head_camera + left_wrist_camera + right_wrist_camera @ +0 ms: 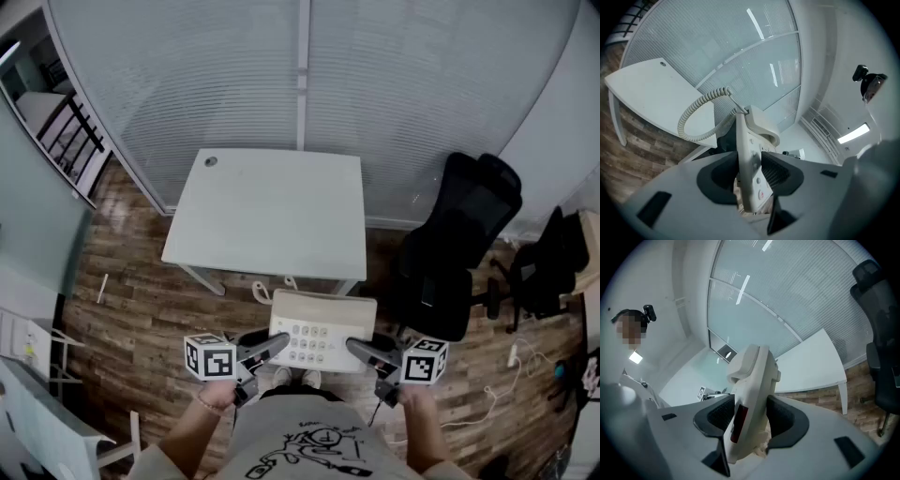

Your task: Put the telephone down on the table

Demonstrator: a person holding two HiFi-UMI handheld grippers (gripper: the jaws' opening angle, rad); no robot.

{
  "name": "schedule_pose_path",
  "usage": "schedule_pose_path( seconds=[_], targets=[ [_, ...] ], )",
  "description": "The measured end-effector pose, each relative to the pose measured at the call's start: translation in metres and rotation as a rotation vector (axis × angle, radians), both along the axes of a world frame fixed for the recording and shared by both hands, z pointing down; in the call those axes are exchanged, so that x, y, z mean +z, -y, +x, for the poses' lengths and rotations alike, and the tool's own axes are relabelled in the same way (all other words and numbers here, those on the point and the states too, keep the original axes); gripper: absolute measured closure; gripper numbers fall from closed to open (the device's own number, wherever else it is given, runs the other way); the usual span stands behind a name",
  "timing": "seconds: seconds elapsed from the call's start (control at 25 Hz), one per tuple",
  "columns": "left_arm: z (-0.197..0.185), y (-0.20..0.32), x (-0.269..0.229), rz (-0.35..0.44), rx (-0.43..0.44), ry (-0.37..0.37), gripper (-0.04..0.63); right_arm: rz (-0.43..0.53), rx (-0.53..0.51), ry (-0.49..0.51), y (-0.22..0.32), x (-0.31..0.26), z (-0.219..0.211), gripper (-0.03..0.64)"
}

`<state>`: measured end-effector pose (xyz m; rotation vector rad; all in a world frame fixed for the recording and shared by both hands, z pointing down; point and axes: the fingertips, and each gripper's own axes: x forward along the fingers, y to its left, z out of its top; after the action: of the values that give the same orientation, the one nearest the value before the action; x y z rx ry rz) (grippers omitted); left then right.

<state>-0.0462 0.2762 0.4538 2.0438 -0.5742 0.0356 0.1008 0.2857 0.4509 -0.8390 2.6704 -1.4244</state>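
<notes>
Hanging over the floor (141, 309) short of the counter (272, 211) in the head view, the telephone (322, 328) spans left tongs (279, 343) and right tongs (356, 346). Left gripper view: jaws clamp its keypad side. Right gripper view: jaws clamp the other side.

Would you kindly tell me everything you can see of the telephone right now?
The telephone is a cream plastic desk set, keypad facing up, with its handset lying along the far edge and a coiled cord looping from its left side. It hangs in the air over the wooden floor, short of the near edge of the white table and not touching it. The left gripper clamps its left side and the right gripper its right; nothing else touches it.
</notes>
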Motion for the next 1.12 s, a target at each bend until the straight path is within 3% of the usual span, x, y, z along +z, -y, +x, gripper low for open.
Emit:
schedule_pose_path(
  seconds=[0.4, 1.12],
  targets=[
    [-0.007, -0.007, -0.002, -0.007, 0.001, 0.016, 0.443, -0.005, -0.003, 0.010, -0.007, 0.001, -0.007, 0.388],
    [0.018, 0.006, -0.003, 0.005, 0.006, 0.028, 0.443, 0.000, -0.008, 0.019, 0.006, 0.003, 0.018, 0.388]
  ],
)
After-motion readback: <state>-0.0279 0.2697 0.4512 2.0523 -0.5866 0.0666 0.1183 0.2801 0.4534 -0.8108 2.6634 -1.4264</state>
